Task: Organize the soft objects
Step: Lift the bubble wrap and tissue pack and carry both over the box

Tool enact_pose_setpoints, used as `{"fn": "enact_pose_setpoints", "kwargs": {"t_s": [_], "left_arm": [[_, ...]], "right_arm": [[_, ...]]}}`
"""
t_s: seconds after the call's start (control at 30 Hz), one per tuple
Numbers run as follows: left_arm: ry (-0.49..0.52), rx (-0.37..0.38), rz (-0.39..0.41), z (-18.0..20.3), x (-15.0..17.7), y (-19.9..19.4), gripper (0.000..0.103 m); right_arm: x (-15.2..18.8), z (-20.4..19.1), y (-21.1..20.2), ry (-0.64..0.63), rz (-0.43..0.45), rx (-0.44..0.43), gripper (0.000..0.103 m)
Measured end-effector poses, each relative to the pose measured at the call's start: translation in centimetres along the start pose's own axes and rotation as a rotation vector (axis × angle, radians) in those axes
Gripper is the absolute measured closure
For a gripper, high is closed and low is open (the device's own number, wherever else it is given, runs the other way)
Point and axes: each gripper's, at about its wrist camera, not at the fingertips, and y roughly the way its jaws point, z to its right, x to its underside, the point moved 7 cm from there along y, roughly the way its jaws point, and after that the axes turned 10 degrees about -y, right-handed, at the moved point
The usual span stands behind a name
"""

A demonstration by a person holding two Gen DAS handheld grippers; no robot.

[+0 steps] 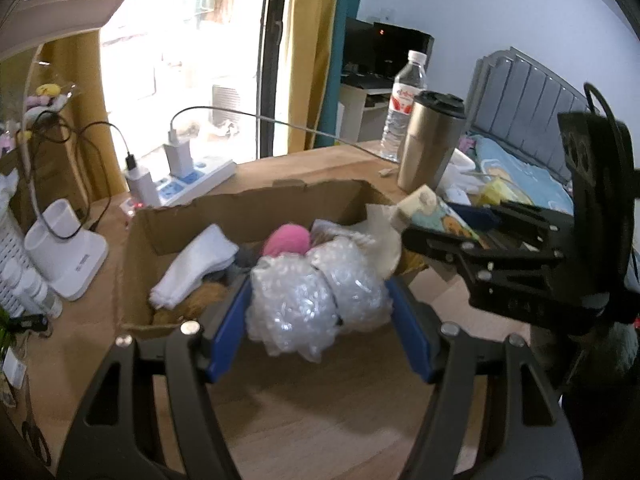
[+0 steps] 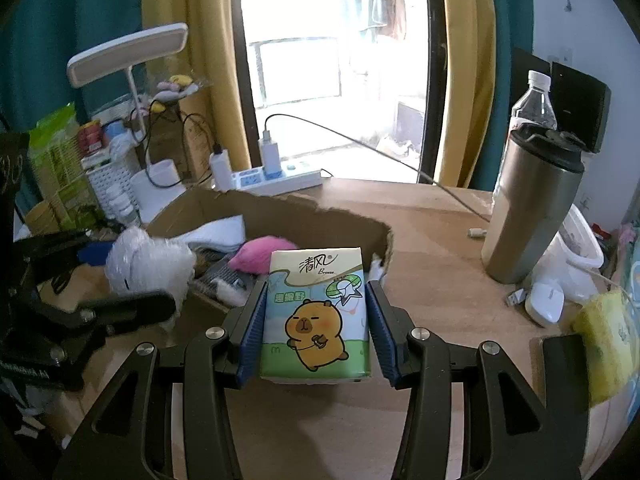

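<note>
Above the box (image 1: pixel 256 208) rim — bubble wrap (image 1: pixel 316 296), tissue pack (image 2: pixel 316 316) held.

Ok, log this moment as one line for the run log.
left gripper: shut on bubble wrap | right gripper: shut on tissue pack | cardboard box: holds white cloth, pink item

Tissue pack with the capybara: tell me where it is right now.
The tissue pack sits clamped between the right gripper fingers, centre of the right wrist view, above the wooden table just at the cardboard box near edge.
</note>
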Motion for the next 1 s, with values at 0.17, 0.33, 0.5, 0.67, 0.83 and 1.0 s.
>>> {"fn": "enact_pose_setpoints", "kwargs": {"t_s": [0.17, 0.33, 0.5, 0.67, 0.83, 1.0], "left_arm": [[0.018, 0.009, -0.013, 1.2, -0.5, 1.4, 0.034], [0.006, 0.005, -0.030, 2.0, -0.7, 3.3, 0.034], [0.012, 0.001, -0.051, 3.2, -0.8, 5.2, 0.034], [0.010, -0.001, -0.065, 3.9, -1.0, 6.7, 0.034], [0.010, -0.001, -0.087, 4.7, -1.0, 8.2, 0.034], [-0.003, -0.009, -0.112, 4.9, -0.8, 8.8, 0.033]], "right_arm": [[-0.6, 1.7, 0.4, 0.027, 0.019, 0.009, 0.052], [-0.6, 3.1, 0.9, 0.053, 0.027, 0.004, 0.052], [-0.3, 4.3, 0.8, 0.068, 0.035, 0.000, 0.052], [0.4, 5.9, 0.6, 0.097, 0.036, 0.006, 0.052], [0.8, 6.7, 0.1, 0.111, 0.041, -0.001, 0.052], [1.1, 7.1, 0.2, 0.120, 0.040, -0.004, 0.052]]}}
